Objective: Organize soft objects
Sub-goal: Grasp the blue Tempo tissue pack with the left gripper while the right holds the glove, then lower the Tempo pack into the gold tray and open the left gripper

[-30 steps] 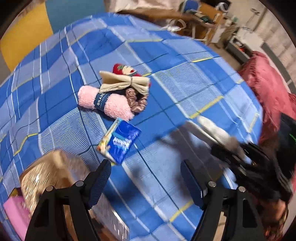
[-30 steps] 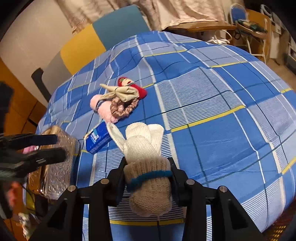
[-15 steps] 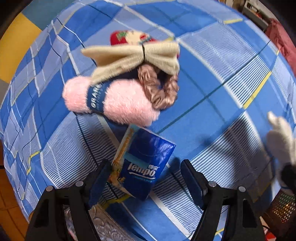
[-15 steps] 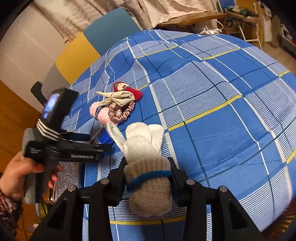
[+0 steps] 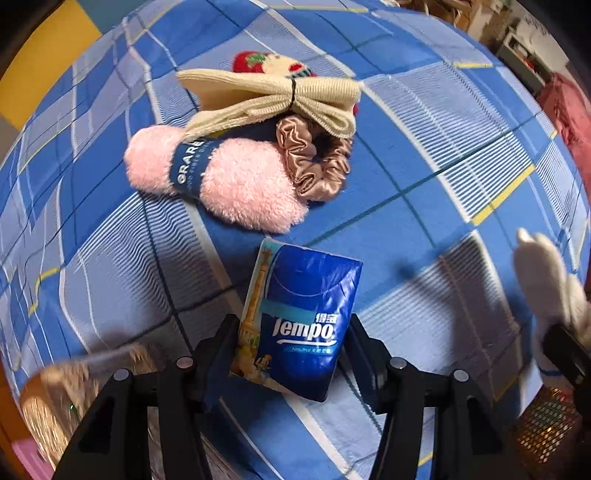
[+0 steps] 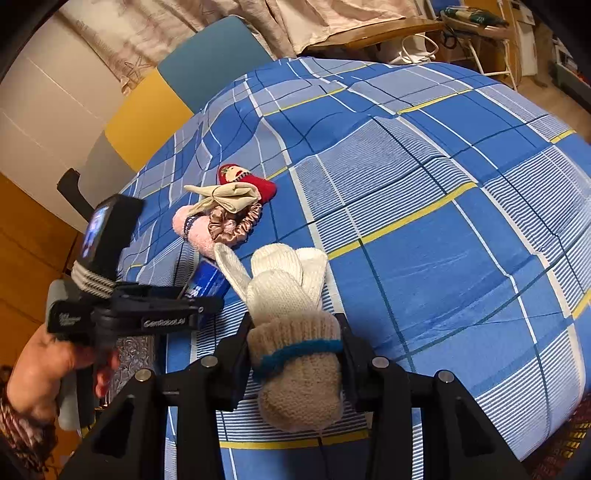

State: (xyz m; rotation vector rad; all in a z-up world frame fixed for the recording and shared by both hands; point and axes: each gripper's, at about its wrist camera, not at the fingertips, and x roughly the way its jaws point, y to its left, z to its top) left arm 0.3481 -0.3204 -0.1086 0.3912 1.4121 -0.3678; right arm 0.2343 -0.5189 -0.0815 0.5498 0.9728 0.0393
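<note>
My left gripper (image 5: 291, 343) is open, with its jaws on either side of a blue Tempo tissue pack (image 5: 299, 317) that lies on the blue plaid bedspread (image 5: 424, 155). Beyond it lie a pink fluffy roll (image 5: 236, 184), a bronze satin scrunchie (image 5: 314, 166), a beige cloth bow (image 5: 280, 99) and a red doll (image 5: 273, 62). My right gripper (image 6: 295, 350) is shut on a cream knitted mitten (image 6: 291, 332) above the bed. The left gripper (image 6: 159, 314) and the tissue pack (image 6: 207, 284) also show in the right wrist view.
An embossed silver box (image 6: 129, 365) stands at the bed's left edge, below the left gripper. A yellow and teal headboard (image 6: 177, 96) is at the far end. A wooden desk (image 6: 388, 29) and chair stand beyond the bed. A red blanket (image 5: 565, 110) lies at the right.
My left gripper has moved forward and down so the tissue pack now sits between its jaws. The right gripper has stayed in place with the mitten.
</note>
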